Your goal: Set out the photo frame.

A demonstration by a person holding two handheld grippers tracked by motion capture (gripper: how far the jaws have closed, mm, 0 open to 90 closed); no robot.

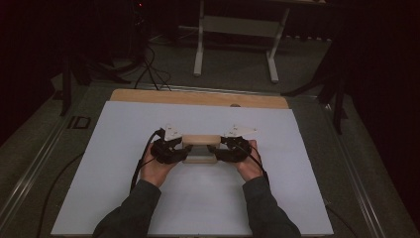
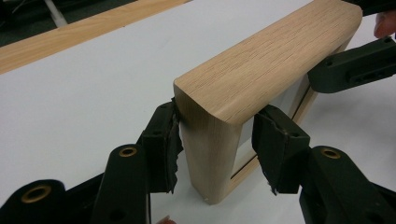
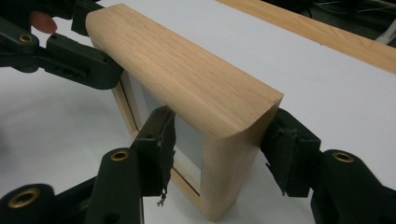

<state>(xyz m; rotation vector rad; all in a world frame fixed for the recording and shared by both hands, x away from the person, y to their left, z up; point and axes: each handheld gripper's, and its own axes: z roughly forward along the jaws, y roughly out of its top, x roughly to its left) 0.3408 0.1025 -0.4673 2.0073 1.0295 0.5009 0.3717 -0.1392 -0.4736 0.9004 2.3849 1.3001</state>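
While standing upright mid-sheet, wooden picture frame (image 1: 200,148) flanked at both ends. Left gripper (image 2: 215,140) astride left post, one pad off: loose. Right gripper (image 3: 219,149) pinching right post. Next: firm both grips before lifting off white sheet (image 1: 124,198).

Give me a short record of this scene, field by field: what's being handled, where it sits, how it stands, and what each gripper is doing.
object: wooden frame, light oak with a pale panel inside
place: middle of the white board
stance: upright on one edge
left gripper: jaws straddle one end of the frame, one pad against the outer face, the other near the inner face; contact there unclear
right gripper: jaws around the other end, pads close on both faces
under the board: wooden tabletop
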